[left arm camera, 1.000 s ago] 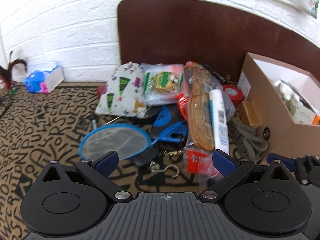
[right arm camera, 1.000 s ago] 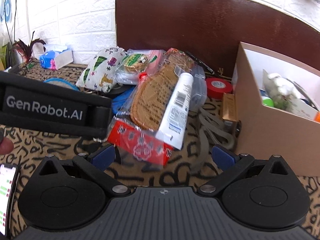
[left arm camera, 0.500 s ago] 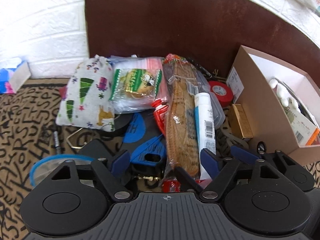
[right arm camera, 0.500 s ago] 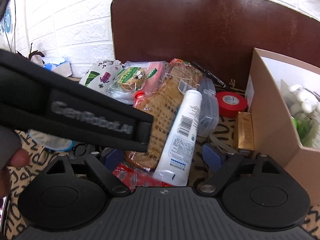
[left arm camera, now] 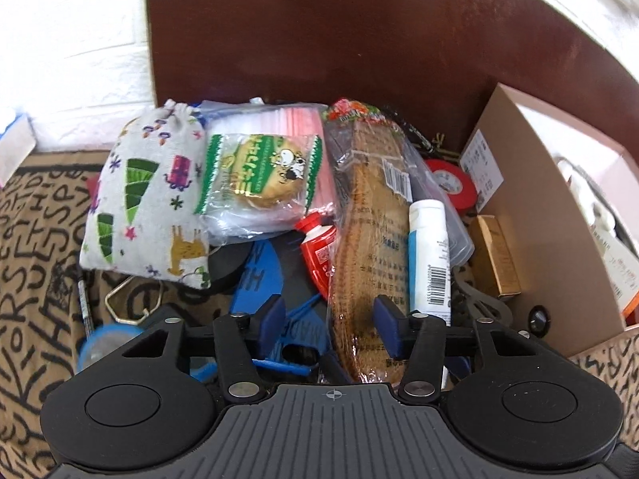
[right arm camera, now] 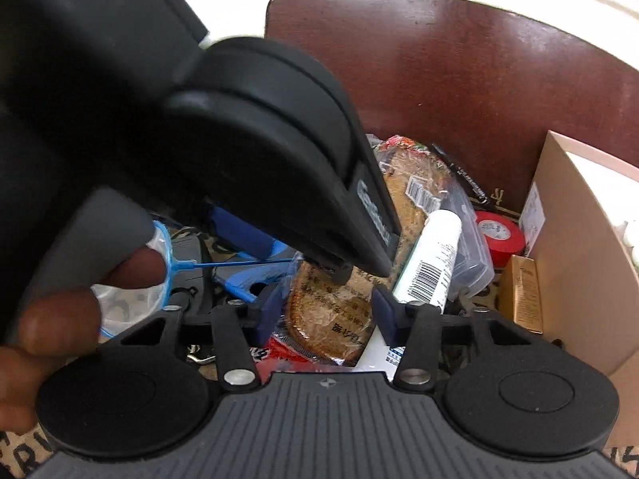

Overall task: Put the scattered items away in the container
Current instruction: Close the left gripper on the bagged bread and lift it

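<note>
Both tools parted, astride insole pack [left arm camera: 361, 247]; printed pouch [left arm camera: 143, 199] visible only from left wrist.

long brown insole pack [left arm camera: 367, 239] (clear wrap) lies lengthwise atop clutter beside the cardboard box [left arm camera: 531, 215].

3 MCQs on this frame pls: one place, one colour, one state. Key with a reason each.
1. Where does the white tube lie?
A. inside the cardboard box
B. on the long packet of brown insoles, beside the box
C. under the printed cloth pouch

2. What colour is the roll of tape?
A. red
B. green
C. yellow

3. How do both tools stand?
A. open, fingers either side of the insole packet
B. shut on the white tube
C. open, holding the tape

Key: 1 B, the tube rests on the insole packet, left of the cardboard box. 2 A, plainly red. 3 A, left tool and right tool both straddle the packet's near end, gaps showing.
</note>
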A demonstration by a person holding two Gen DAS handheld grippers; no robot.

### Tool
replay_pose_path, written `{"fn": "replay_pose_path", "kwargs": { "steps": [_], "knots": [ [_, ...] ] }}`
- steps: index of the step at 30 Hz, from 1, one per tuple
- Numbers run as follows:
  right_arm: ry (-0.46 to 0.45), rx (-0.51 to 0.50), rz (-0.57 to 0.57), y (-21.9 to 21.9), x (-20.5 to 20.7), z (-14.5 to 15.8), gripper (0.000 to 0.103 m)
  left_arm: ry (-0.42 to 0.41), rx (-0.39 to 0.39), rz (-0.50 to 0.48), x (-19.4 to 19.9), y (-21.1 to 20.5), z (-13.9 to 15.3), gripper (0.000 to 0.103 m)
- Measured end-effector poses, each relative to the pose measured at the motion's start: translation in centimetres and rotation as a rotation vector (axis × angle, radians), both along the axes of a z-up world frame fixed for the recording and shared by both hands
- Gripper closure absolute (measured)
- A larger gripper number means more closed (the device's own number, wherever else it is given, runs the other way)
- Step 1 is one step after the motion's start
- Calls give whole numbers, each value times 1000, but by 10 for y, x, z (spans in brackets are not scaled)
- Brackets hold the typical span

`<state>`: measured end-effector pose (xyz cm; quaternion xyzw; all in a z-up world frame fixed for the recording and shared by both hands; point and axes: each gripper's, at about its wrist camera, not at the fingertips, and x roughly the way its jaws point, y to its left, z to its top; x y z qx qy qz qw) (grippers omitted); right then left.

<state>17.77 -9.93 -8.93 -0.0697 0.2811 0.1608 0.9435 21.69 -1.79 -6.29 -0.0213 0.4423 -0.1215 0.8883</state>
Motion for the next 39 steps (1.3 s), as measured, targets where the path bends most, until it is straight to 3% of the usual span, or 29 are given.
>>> {"fn": "replay_pose_path", "kwargs": {
  "steps": [1,2,6,15,23,24,25,26,28,29,30,32,34,37,39],
  "knots": [
    [9,7,6,-1,-1,1,70,0,-2,-24,-1,-2,0,81],
    [12,11,5,-2,-2,2,76,10,-11,-44,-3,-5,1,89],
    [27,36,4,-11,-13,8,86,13,0,-58,-13,-12,5,94],
    [28,85,90,-28,-80,40,90,25,-38,-62,-75,-9,39,97],
    [150,95,130,-54,-139,34,90,120,-61,-95,-138,-13,21,95],
    [161,87,127,-56,-145,31,90,132,-66,-102,-143,-15,18,94],
    [176,82,122,-59,-150,28,89,139,-70,-109,-146,-17,14,74],
    [190,86,123,-63,-150,22,87,142,-67,-109,-149,-18,11,63],
    [225,99,136,-62,-151,18,83,132,-40,-83,-149,-19,6,53],
    [230,106,137,-63,-153,18,73,125,-25,-70,-148,-18,5,45],
    [228,104,139,-64,-158,18,55,119,-16,-53,-146,-16,4,42],
    [199,91,129,-65,-160,20,33,105,-19,-32,-141,-9,3,34],
    [178,77,121,-67,-157,20,31,90,-8,-10,-135,-4,1,24],
    [210,109,102,-75,-139,15,25,95,7,11,-123,-1,-5,23],
    [245,139,101,-76,-130,11,21,121,-23,7,-115,0,-9,23]
  ]
}}
